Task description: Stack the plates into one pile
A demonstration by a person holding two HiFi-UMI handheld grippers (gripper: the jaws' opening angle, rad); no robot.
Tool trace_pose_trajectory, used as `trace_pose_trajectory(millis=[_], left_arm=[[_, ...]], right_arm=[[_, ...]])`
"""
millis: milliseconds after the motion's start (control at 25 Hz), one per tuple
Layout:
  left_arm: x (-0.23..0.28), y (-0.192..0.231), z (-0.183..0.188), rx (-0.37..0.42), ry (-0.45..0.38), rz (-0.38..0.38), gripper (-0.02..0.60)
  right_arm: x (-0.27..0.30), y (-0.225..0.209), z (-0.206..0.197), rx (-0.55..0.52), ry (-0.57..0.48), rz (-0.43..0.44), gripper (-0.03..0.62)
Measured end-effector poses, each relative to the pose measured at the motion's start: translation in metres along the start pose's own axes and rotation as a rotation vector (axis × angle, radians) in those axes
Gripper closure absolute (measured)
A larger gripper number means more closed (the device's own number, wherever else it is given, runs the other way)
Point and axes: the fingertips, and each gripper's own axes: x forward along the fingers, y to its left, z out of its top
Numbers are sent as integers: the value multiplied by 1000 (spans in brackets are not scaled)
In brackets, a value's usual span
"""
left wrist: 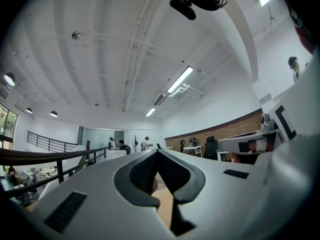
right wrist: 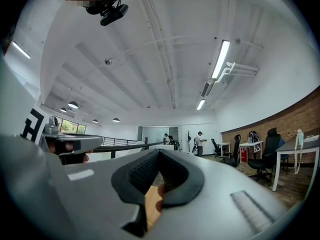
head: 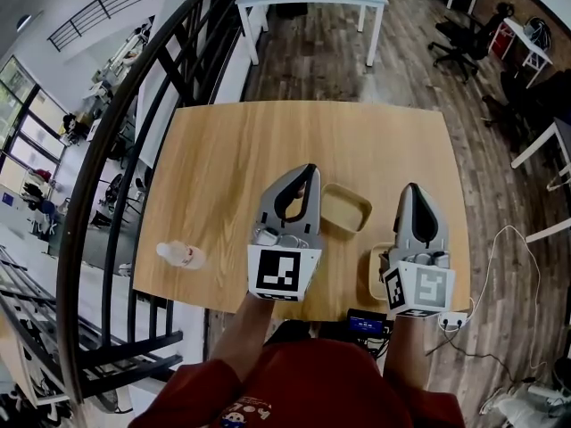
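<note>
Grey left gripper (head: 308,172), right gripper (head: 411,190): fingers (left wrist: 142,171) together, empty

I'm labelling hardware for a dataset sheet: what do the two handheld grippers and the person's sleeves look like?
Both the left gripper and right gripper have pale grey shells tapering to a point, with black textured pads lining the jaws. Each carries a cube with black-and-white square markers. The sleeves are red.
</note>
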Motion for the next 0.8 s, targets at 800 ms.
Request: trace_pose_trajectory(millis=[800], left_arm=[[32,1,-65,16,126,-32,577]], right_arm=[[20,-15,-84,73,178,-42,585]])
